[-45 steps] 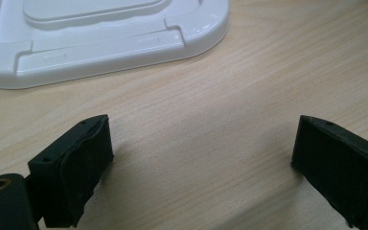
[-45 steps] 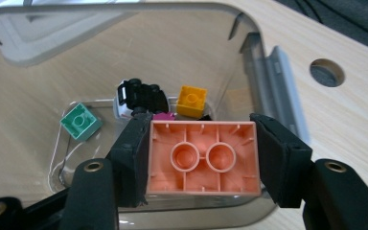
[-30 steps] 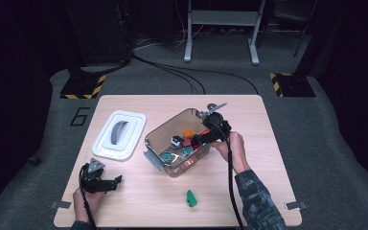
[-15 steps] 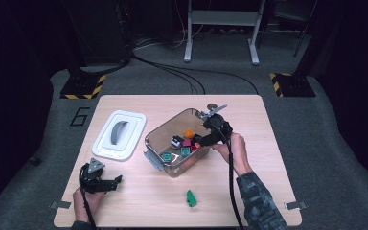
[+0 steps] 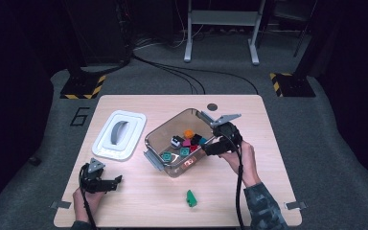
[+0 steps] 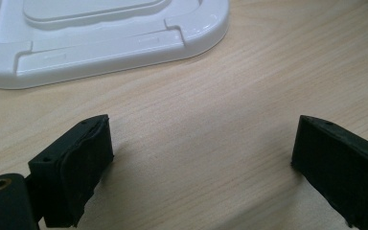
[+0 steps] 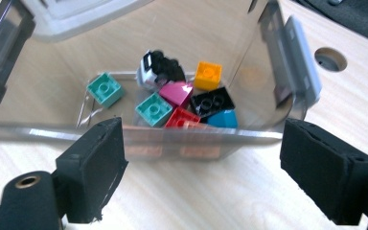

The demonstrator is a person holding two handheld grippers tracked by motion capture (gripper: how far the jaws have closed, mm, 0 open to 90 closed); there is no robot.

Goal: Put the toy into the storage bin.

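Writing first: I read only 1 mark, a large "6" (image 5: 78,117) on the grey floor at the left of the high view, just off the table's left edge; the bricks carry no lettering I can make out.

My right gripper (image 5: 210,147) sits right of centre in the high view, held level and pointing left at the clear plastic rectangular bin (image 5: 159,135) from just outside its right-hand wall. Its jaws have just been opening and now stand wide with nothing between them. In the right gripper view the bin's near wall runs across the middle of the frame, and behind it lie the small coloured toy bricks (image 7: 178,101): 2 teal, 1 pink, 1 red, 1 orange, 1 blue and some black.

My left gripper (image 5: 115,181) rests low at the lower left of the pale wooden table (image 5: 268,158), jaws wide and empty, near the white plastic lid (image 5: 119,135). A green toy brick (image 5: 191,198) lies alone below the bin.
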